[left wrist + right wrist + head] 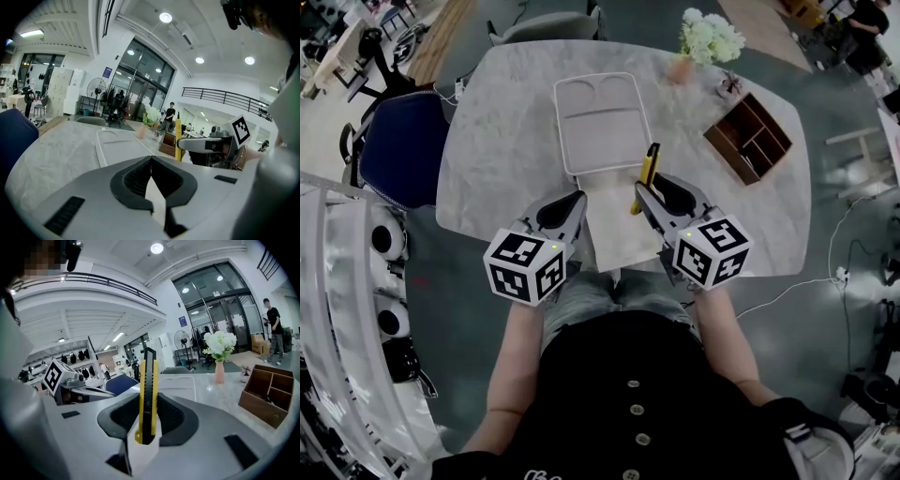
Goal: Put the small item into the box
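Yellow utility knife (146, 394) stands clamped upright in right tool (143, 420).
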